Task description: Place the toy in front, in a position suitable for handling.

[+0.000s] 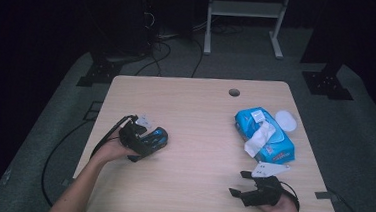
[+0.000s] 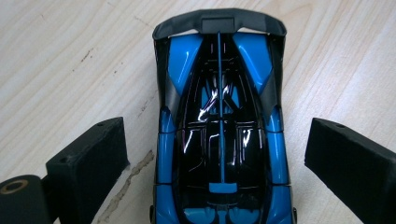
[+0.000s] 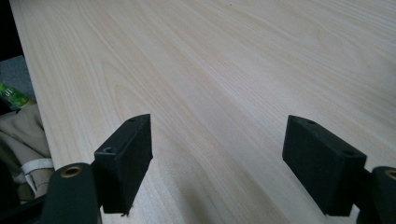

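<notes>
Between the spread jaws of my left tool [image 2: 217, 161] sits the blue and black toy car [image 2: 219, 126], flat on the counter [image 1: 200, 117] near its left edge, with a gap on either side. Over at the near right corner, my right tool [image 3: 217, 158] rests spread, nothing between its jaws. Just beyond it lies a blue wipes pack [image 1: 269, 136].

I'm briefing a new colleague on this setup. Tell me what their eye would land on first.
First, the glossy blue and black toy car at the table's left side, sitting between the open jaws of the left hand-held gripper, with gaps on both sides. Next, the bright blue wipes pack at the right side of the pale wooden table, a white wipe sticking out. The right hand-held gripper rests open near the front edge.
</notes>
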Motion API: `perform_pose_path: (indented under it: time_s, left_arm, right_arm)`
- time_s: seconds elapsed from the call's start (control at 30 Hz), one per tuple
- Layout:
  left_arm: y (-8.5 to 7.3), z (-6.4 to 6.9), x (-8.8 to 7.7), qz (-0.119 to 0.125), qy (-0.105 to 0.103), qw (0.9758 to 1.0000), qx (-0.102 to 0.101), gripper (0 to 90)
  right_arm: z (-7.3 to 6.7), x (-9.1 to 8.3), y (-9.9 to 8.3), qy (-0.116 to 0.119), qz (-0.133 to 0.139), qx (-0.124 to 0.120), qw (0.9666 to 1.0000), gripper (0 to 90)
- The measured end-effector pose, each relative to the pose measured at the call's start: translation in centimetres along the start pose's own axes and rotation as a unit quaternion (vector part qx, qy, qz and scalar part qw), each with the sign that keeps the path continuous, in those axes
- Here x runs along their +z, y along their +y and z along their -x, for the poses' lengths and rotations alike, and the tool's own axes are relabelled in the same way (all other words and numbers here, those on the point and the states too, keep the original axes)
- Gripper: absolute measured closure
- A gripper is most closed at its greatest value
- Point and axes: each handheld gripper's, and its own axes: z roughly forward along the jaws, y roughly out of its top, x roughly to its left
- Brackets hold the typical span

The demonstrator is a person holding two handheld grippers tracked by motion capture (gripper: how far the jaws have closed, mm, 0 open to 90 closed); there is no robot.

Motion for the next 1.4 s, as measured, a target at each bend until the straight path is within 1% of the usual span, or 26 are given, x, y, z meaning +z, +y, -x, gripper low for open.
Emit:
perform_pose_path:
  time_s: [0.13,0.2,0.23,0.33,0.4,0.47,0.53,0.57,0.63,0.7,0.77,0.87,0.93,1.0,1.03,1.07,1.17,1.3,1.4]
  left_arm:
    - [-0.1,-0.1,0.3,-0.013,-0.004,0.9999,-0.003,6.2]
    - [-0.2,-0.2,0.5,-0.02,-0.01,0.9998,-0.003,7.3]
    - [-0.2,-0.2,0.5,-0.02,-0.012,0.9997,-0.004,9.1]
    - [-0.2,-0.3,0.6,-0.023,-0.016,0.9996,-0.006,10.0]
    - [-0.3,-0.3,0.7,-0.025,-0.017,0.9995,-0.007,12.5]
    - [-0.1,-0.5,0.9,-0.047,-0.019,0.9987,-0.007,12.6]
    - [0.0,-0.5,1.0,-0.06,-0.02,0.998,-0.002,13.8]
    - [0.1,-0.6,1.0,-0.063,-0.02,0.9978,0.0,13.8]
    - [0.3,-0.5,1.0,-0.059,-0.021,0.998,-0.001,14.2]
    - [0.3,-0.5,1.0,-0.059,-0.025,0.9979,-0.001,16.9]
    - [0.3,-0.6,1.3,-0.078,-0.03,0.9965,-0.002,17.0]
    - [0.3,-0.7,1.3,-0.077,-0.029,0.9966,-0.008,17.4]
    - [0.4,-0.8,1.3,-0.079,-0.03,0.9964,-0.007,17.6]
    - [0.6,-0.7,1.2,-0.083,-0.037,0.9959,-0.002,20.4]
    - [0.6,-0.7,1.2,-0.087,-0.037,0.9956,0.002,21.6]
    - [0.7,-0.6,1.2,-0.087,-0.035,0.9956,0.002,22.1]
    - [0.9,-0.5,1.2,-0.091,-0.037,0.9951,0.006,24.5]
    - [1.1,-0.5,1.3,-0.099,-0.036,0.9944,0.009,25.1]
    - [1.1,-0.5,1.3,-0.099,-0.036,0.9944,0.009,25.3]
  right_arm:
    - [-0.1,0.1,0.0,0.001,-0.001,-0.002,1.0,23.3]
    - [-0.1,0.1,0.0,0.001,-0.001,-0.001,1.0,23.3]
    - [-0.1,0.1,0.0,0.001,-0.001,-0.001,1.0,23.3]
    - [0.0,0.1,0.0,0.001,-0.001,-0.002,1.0,23.3]
    - [0.0,0.1,0.0,0.001,-0.002,-0.002,1.0,23.3]
    - [0.0,0.1,0.0,0.001,-0.002,-0.002,1.0,23.3]
    - [-0.1,0.1,0.0,0.001,-0.002,-0.002,1.0,23.1]
    - [-0.1,0.1,0.0,0.001,-0.002,-0.002,1.0,23.1]
    - [-0.1,0.1,0.0,0.001,-0.002,-0.002,1.0,23.1]
    - [0.0,0.1,0.0,0.002,-0.002,-0.002,1.0,23.1]
    - [0.0,0.1,0.0,0.002,-0.002,-0.002,1.0,23.2]
    - [-0.1,0.1,0.0,0.001,-0.002,-0.003,1.0,23.1]
    - [-0.1,0.1,0.0,0.001,-0.002,-0.003,1.0,23.1]
    - [-0.1,0.1,0.0,0.001,-0.002,-0.002,1.0,23.1]
    - [-0.1,0.1,0.0,0.001,-0.002,-0.003,1.0,23.1]
    - [-0.1,0.1,0.0,0.001,-0.002,-0.003,1.0,23.1]
    - [-0.1,0.1,0.0,0.001,-0.003,-0.002,1.0,23.1]
    - [-0.1,0.1,-0.1,0.001,-0.002,-0.001,1.0,23.1]
    - [-0.1,0.0,-0.1,0.0,-0.002,-0.001,1.0,23.1]
